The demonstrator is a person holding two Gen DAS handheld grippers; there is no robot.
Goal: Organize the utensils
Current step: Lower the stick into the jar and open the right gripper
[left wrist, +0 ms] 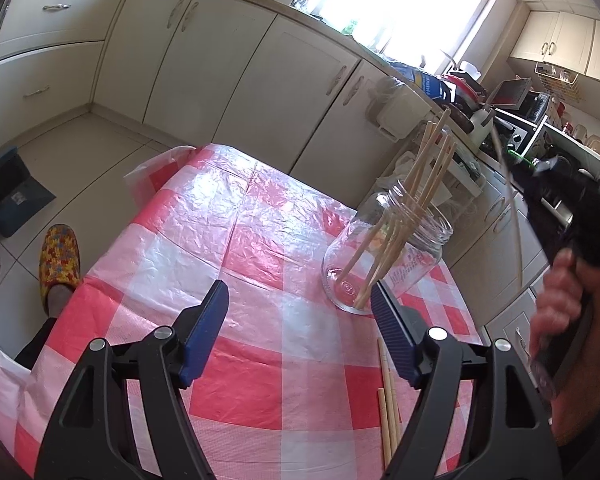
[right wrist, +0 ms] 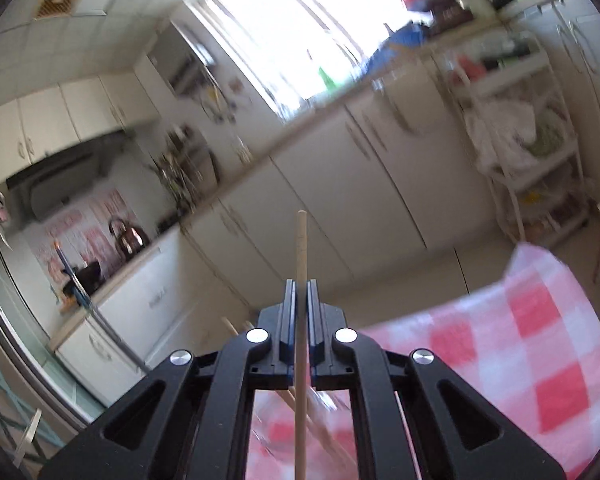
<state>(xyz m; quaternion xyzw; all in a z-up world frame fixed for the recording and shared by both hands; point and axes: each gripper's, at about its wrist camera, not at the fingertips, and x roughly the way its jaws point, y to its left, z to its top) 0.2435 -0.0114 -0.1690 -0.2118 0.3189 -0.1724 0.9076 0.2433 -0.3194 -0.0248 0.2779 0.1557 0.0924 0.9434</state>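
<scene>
Chopstick (right wrist: pixel 301 248) clamped in your right gripper (right wrist: pixel 301 282): both pads pressed tight on the wooden stick, which runs straight up between them and pokes out past the tips. That gripper is raised off the table (right wrist: pixel 540 320), aimed at the kitchen cabinets (right wrist: pixel 340 184); its view is smeared with blur. From the left wrist view your right hand (left wrist: pixel 560 300) shows at the right edge of the frame, wrapped round the black handle, with a thin blurred stick rising above it.

Your left gripper (left wrist: pixel 300 312) stands wide open over the near part of the table, nothing between its blue pads. The right pad's tip sits just in front of the jar's base; whether it touches, cannot tell.

Glass jar (left wrist: pixel 384 252) stands near the table's right edge, a bundle of chopsticks (left wrist: pixel 424 172) in it, fanned and leaning toward the far right. Three loose chopsticks (left wrist: pixel 388 404) lie flat at the near right edge, partly hidden behind the left gripper's right finger.

Red-and-white checked plastic cloth covers the table. A slipper (left wrist: pixel 60 260) is on the floor beside its left edge.
</scene>
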